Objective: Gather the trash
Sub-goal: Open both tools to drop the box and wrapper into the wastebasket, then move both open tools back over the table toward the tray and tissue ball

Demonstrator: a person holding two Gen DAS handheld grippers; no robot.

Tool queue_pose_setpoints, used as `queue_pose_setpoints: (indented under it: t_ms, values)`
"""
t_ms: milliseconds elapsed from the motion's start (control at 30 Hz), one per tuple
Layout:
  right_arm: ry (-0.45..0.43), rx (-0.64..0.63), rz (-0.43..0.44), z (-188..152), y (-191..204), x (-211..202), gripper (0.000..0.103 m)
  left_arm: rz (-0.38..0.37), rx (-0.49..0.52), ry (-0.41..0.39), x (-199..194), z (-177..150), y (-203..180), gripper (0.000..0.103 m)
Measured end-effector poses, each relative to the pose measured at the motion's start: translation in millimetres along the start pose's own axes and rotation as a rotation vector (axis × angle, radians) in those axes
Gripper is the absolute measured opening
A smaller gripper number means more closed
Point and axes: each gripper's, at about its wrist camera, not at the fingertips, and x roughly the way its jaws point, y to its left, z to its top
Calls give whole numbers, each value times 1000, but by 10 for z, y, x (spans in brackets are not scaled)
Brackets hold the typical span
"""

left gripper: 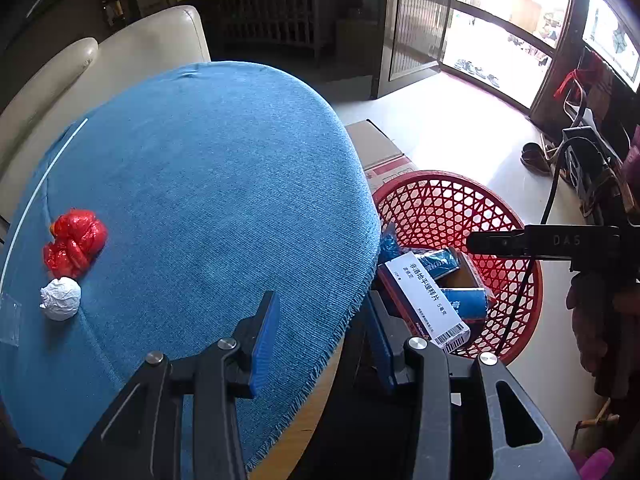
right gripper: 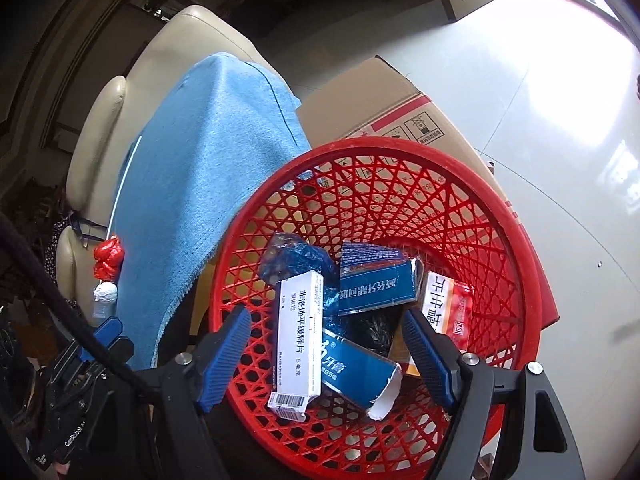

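A crumpled red plastic bag (left gripper: 75, 242) and a white paper ball (left gripper: 61, 298) lie at the left of the blue-clothed round table (left gripper: 208, 184); both show small in the right wrist view: the red bag (right gripper: 108, 259), the paper ball (right gripper: 105, 293). My left gripper (left gripper: 320, 336) is open and empty over the table's right edge. A red mesh basket (right gripper: 516, 216) stands on the floor beside the table, holding several boxes and a blue wrapper (right gripper: 296, 264). My right gripper (right gripper: 326, 356) is open and empty just above the basket, over a white box (right gripper: 298, 344).
A cardboard box (right gripper: 372, 100) stands behind the basket. A cream sofa (left gripper: 120, 52) lies beyond the table. A thin white stick (left gripper: 40, 188) rests near the table's left edge. The right gripper's body (left gripper: 560, 242) hangs over the basket (left gripper: 440, 208). Shoes and cables lie at the right wall.
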Motion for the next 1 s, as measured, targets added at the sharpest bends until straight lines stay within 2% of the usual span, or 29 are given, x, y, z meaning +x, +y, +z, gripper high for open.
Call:
queue_pose_setpoints:
  t_ms: [333,733,833,1000]
  values:
    - [-46,-96,5,12,422,-139,81,30,-72,-35,-145,-36,265,45]
    - [-90,-240,-16,-19,972,-218,81,122,-176,-95,-350,-185,777,45]
    - [-95,-268,-17,-22,1080,-221,81,145,-228,-115,-431,-257,979,55]
    - [-97,-288,-33,-10,1179,-228,81,210,-317,-149,-608,-436,1395,56]
